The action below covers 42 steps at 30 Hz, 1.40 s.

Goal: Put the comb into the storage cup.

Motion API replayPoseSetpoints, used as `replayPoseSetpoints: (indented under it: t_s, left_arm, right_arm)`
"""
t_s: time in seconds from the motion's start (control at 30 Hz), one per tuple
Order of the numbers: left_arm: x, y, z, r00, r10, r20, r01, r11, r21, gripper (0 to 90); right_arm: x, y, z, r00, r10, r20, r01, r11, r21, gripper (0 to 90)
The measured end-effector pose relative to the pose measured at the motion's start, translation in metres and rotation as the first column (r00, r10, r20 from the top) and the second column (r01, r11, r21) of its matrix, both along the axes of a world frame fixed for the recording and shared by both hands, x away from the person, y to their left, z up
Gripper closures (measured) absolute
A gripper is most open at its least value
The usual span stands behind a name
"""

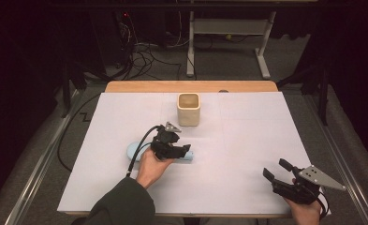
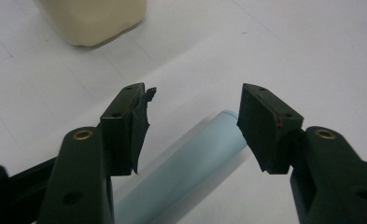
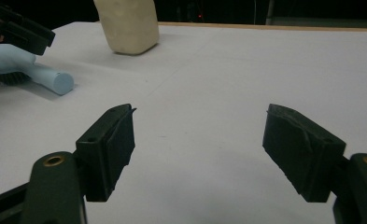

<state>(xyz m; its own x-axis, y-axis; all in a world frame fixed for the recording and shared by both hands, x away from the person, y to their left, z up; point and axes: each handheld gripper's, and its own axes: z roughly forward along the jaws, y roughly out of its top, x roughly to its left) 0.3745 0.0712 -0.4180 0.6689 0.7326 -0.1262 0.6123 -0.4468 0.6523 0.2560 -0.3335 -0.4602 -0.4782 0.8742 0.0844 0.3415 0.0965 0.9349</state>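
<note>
I could read no writing or label on anything. At my left, my left gripper (image 1: 185,149) hung over a pale blue brush (image 1: 136,151) that lay flat on the counter (image 1: 247,136), just in front of my left hand (image 1: 152,168). Its jaws stood wide and gripped nothing, and the brush's round smooth plastic handle (image 2: 190,168) ran beneath the gap between them. In the right gripper view the brush showed dark bristles (image 3: 3,77) under its curved head and a flat round end on the handle. Behind it, near the middle of the counter, stood a cream-coloured cup (image 1: 188,109), squarish with rounded corners and a matte look. Far to the right, well apart from both, my right gripper (image 1: 274,169) rested near the counter's front edge, its jaws wide and empty over bare white sheet. That sheet was smooth and faintly creased, with a wooden edge showing at the far side. Beyond lay grey floor, tangled cables (image 1: 144,56) and white table legs (image 1: 263,58) in a dark room.
</note>
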Motion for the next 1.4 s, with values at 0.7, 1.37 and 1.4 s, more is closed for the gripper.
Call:
replayPoseSetpoints:
  t_s: [0.7,1.37,1.4]
  left_arm:
    - [0.023,-0.019,-0.012,0.9901,-0.022,-0.139,0.036,0.9941,0.102,69.9]
    - [0.021,-0.021,-0.013,0.9825,-0.063,-0.175,0.077,0.9941,0.076,87.8]
    - [0.021,-0.021,-0.013,0.9825,-0.063,-0.175,0.077,0.9941,0.076,87.9]
  right_arm:
    - [0.0,0.0,0.0,1.0,-0.001,0.0,0.001,1.0,-0.002,26.2]
    - [0.0,0.0,0.0,1.0,0.003,0.0,-0.003,1.0,-0.009,26.6]
    - [0.0,0.0,0.0,1.0,0.003,0.0,-0.003,1.0,-0.009,26.6]
